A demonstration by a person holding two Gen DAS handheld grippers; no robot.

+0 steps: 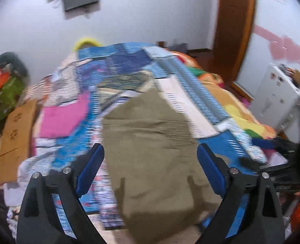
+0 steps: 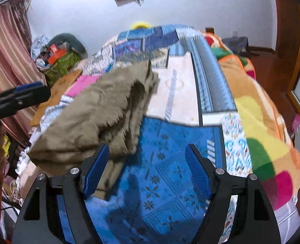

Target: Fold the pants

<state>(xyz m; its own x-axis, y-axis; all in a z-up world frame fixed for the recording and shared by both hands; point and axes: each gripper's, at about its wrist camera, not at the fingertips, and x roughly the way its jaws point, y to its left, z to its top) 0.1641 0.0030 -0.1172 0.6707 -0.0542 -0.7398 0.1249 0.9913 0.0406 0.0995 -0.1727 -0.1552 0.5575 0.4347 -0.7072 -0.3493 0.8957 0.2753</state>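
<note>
Pants [image 1: 150, 142]: plain olive-khaki. Bedspread [image 2: 170, 162]: blue patchwork, dark snowflake motifs, cream panel at 12 o'clock. Blanket [image 2: 261, 122] at 3 o'clock: orange with yellow, green, magenta blocks. Gripper pads [image 2: 196, 172]: blue, black frames.

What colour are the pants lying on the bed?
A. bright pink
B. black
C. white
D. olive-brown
D: the pants are a dull olive-brown heap lying on the blue patterned bedspread, and look the same colour in the left wrist view.
</note>
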